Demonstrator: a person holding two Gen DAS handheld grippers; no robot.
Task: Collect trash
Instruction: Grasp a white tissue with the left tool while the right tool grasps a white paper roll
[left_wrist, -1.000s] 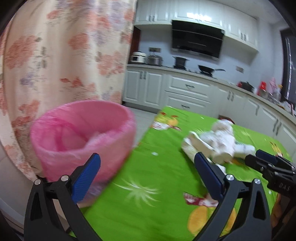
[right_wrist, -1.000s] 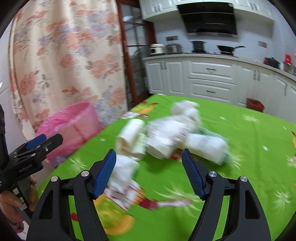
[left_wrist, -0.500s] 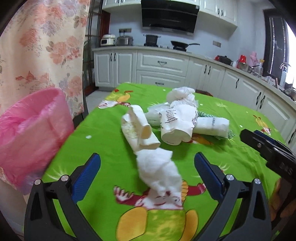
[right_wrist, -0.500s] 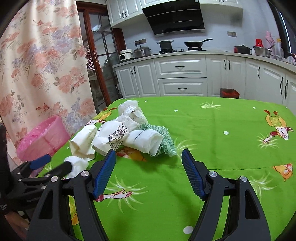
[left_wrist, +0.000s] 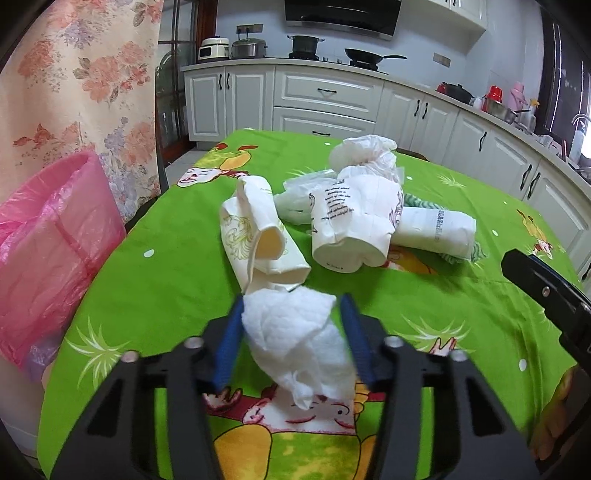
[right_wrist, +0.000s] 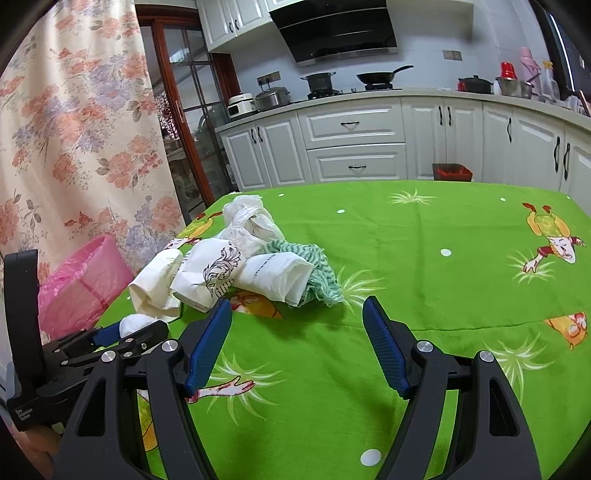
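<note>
A crumpled white tissue wad lies on the green tablecloth and my left gripper has closed its blue pads against both its sides. Beyond it is a pile of trash: a cream paper bag, a printed white paper bag, a rolled white packet, a white plastic bag and a green mesh cloth. My right gripper is open and empty, held above the cloth, right of the pile. The left gripper also shows in the right wrist view.
A bin lined with a pink bag stands off the table's left edge, also in the right wrist view. A floral curtain hangs behind it. White kitchen cabinets and a small red bin are beyond the table.
My left gripper swung from the pink bin to the table, then closed on the tissue wad. My right gripper moved back and right of the pile and stays open.
</note>
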